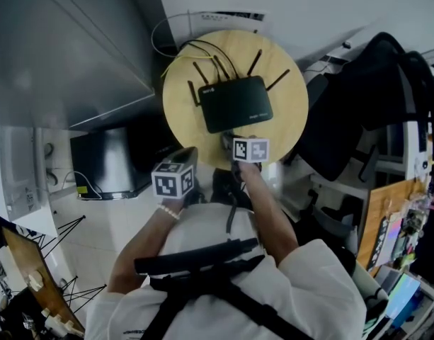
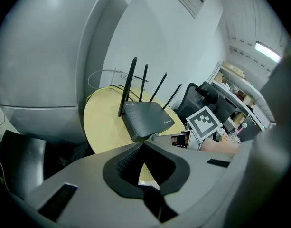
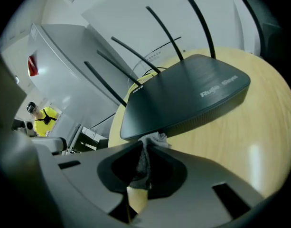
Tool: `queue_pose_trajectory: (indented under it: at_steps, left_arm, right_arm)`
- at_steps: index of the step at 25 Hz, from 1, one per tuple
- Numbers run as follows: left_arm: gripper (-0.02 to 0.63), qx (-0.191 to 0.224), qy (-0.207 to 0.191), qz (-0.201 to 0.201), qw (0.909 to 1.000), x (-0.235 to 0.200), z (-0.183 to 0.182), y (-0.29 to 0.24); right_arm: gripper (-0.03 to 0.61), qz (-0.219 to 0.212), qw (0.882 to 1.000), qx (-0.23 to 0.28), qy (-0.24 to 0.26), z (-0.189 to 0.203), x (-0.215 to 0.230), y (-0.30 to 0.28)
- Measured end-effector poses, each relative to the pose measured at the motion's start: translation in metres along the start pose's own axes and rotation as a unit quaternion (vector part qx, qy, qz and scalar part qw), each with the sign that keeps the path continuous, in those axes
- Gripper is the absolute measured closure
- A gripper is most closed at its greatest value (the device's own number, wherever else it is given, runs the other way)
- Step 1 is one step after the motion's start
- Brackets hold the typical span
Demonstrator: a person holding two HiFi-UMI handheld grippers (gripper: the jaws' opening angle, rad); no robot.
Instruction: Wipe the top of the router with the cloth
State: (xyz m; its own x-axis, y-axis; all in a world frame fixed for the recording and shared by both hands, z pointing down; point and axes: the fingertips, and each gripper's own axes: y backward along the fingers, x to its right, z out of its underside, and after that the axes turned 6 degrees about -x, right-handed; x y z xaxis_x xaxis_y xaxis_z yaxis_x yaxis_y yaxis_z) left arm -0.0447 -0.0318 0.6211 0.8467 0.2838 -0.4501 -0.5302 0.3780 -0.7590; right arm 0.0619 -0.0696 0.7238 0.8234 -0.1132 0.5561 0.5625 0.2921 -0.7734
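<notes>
A black router [image 1: 236, 103] with several upright antennas lies in the middle of a round wooden table [image 1: 185, 108]. My right gripper [image 1: 229, 139] hovers at the router's near edge, shut on a small grey cloth [image 3: 144, 161]. The cloth's tip pokes out of the jaws just below the router [image 3: 183, 96] and its front rim. My left gripper [image 1: 188, 156] stays off the table's near-left edge, shut with nothing in it. From the left gripper view the router [image 2: 147, 119] is ahead, apart from my left gripper [image 2: 144, 144].
A tall grey cabinet [image 1: 61, 48] stands left of the table, with a black box [image 1: 107, 161] on the floor below it. A black office chair [image 1: 358, 119] crowds the table's right side. Cables [image 1: 195, 46] run off the table's far edge.
</notes>
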Motion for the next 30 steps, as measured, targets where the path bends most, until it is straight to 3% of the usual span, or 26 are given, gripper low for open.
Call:
queue_pose_trajectory:
  at_steps: [13,25,30]
  left_arm:
    - [0.617,0.019,0.026,-0.019,0.9993,-0.035,0.003,0.027]
    - [0.617,0.031,0.035,-0.019,0.9987,-0.057,-0.004,0.039]
    - [0.617,0.032,0.043,-0.025,0.9983,-0.067,-0.003,0.044]
  right_arm:
    - [0.538,-0.01,0.999,-0.042,0.027,0.017,-0.054,-0.032]
    - [0.538,0.03,0.999,0.012,-0.014,-0.006,-0.093,-0.045]
    - [0.538,0.05,0.993,0.039,-0.099,-0.037,-0.082,-0.058]
